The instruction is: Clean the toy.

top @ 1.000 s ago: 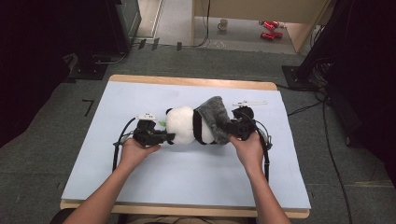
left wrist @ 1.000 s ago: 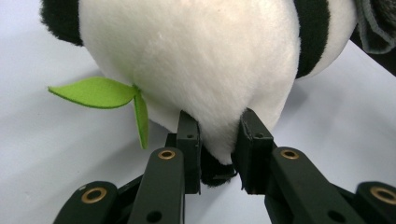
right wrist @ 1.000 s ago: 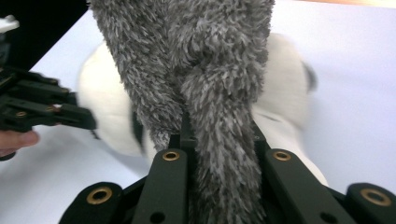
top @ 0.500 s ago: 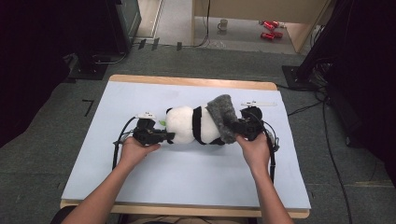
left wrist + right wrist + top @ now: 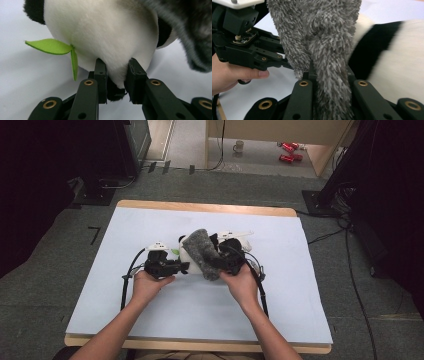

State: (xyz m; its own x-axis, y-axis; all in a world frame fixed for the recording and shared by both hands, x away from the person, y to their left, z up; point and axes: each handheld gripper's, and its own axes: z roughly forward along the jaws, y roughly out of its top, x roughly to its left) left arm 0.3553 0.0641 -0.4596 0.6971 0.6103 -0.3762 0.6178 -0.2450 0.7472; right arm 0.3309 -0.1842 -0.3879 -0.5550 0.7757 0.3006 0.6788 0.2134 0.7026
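The left claw (image 5: 184, 266) is clamped on the white plush body of a toy panda (image 5: 187, 256), its two black jaws pinching a fold of the fur low on the belly (image 5: 110, 37); a green felt leaf (image 5: 53, 47) sticks out of the toy just to the left of those jaws in the left gripper view. The panda lies on the white-covered desk (image 5: 150, 320) between the two claws, with black patches (image 5: 33, 11) showing at the upper edges of the body. The right claw (image 5: 329, 72) is closed on a grey fuzzy cloth (image 5: 201, 254), which bunches up between its jaws and rises in front of them; in the high view the cloth drapes over the panda's end nearest that claw. Beyond the cloth, to the right of the right claw's jaws, the panda's black band and white fur (image 5: 397, 57) lie close by. To their left, the left hand (image 5: 229, 75) holds the other gripper. On the floor beyond the desk stand a mug (image 5: 239, 146) and some red objects (image 5: 287, 151).
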